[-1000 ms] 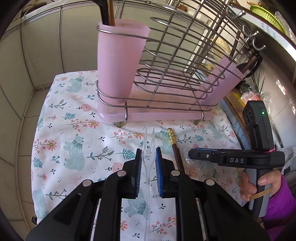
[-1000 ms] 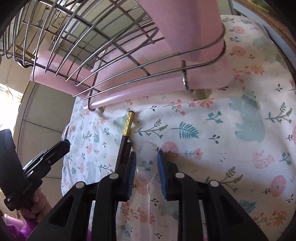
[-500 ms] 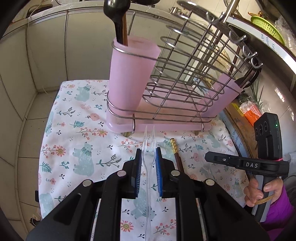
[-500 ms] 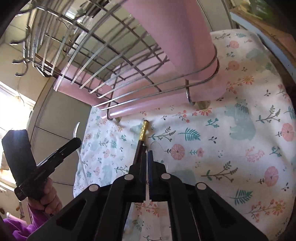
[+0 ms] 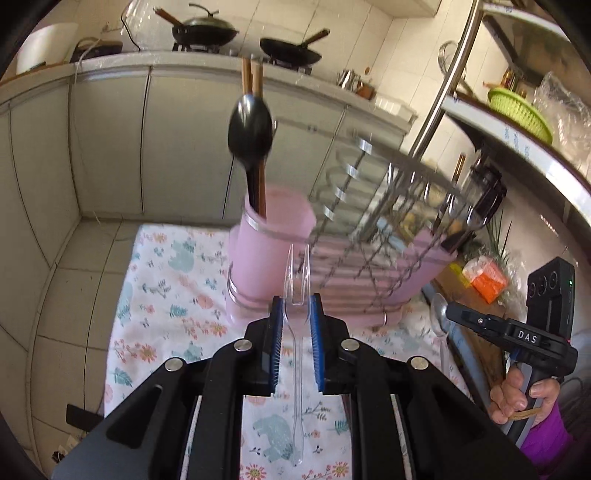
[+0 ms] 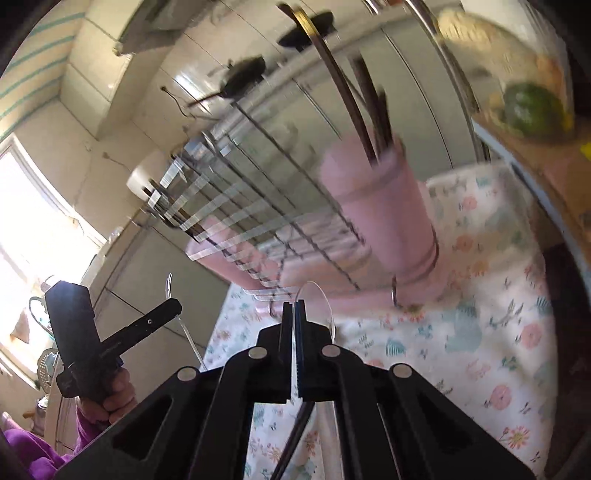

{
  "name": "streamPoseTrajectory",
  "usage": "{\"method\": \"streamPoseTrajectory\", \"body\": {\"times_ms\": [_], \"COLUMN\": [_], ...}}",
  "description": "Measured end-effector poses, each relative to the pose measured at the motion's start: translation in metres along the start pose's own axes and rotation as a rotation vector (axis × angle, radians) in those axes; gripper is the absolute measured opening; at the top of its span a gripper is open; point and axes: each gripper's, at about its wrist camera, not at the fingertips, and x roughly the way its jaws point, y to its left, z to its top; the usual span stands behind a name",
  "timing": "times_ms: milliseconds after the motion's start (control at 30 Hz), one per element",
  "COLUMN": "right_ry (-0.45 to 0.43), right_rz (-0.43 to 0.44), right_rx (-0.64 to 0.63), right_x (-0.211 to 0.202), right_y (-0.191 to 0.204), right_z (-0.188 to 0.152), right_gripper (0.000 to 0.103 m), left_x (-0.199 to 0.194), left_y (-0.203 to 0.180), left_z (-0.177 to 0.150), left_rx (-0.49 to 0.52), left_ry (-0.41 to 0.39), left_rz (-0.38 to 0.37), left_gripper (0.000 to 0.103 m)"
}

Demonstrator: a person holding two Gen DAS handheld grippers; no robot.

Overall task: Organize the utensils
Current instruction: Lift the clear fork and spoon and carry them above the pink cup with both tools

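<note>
Pale tiled walls and grey cabinets fill the background, with two black woks (image 5: 207, 29) on the counter along the top of the left wrist view; a floral cloth (image 5: 166, 295) covers the surface at lower centre, and on it stands a wire rack (image 5: 388, 206) with a pink cup (image 5: 269, 251) at its near end. A black spoon (image 5: 250, 129) and brown chopsticks (image 5: 252, 79) stand upright in that cup. The left gripper (image 5: 296, 332) points level at the cup, its blue pads pinching a clear plastic fork (image 5: 296, 280), tines forward and overlapping the cup's lower wall. At the right edge a hand (image 5: 524, 395) holds the right gripper (image 6: 296, 325) raised off the cloth; its pads are pressed nearly together on a clear spoon (image 6: 321, 302) (the bowl shows just past the tips), with the rack tilted and blurred across the middle of that view.
</note>
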Motion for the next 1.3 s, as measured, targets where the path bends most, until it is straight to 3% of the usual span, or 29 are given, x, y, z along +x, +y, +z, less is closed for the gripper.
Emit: {"method": "streamPoseTrajectory", "body": {"times_ms": [400,533,667,967,1300], "right_ry": [-0.224,-0.301,-0.379,-0.473,-0.53], "right_rz": [0.04,0.051,0.054,0.057,0.0], "right_rx": [-0.164,-0.198,-0.231,-0.265,-0.289], "right_x": [-0.039,-0.049,-0.055,-0.052,-0.03], "right_y": [0.05,0.06,0.067,0.069,0.058], "right_z": [0.059,0.077,0.093,0.115,0.123], "right_gripper": [0.001,0.001,0.001,0.001,0.001], "left_x": [-0.063,-0.073,-0.073,-0.037,0.0], "left_y": [-0.018,-0.027,-0.038,-0.035,-0.024], "left_z": [0.074,0.095,0.108,0.113,0.084], "left_rx": [-0.007,0.001,0.017,0.041,0.04], "left_ry": [-0.309,-0.413,-0.501,-0.523,-0.494], "left_rz": [-0.001,0.019,0.085,0.159,0.155], "left_gripper": [0.014,0.014,0.014,0.014,0.014]}}
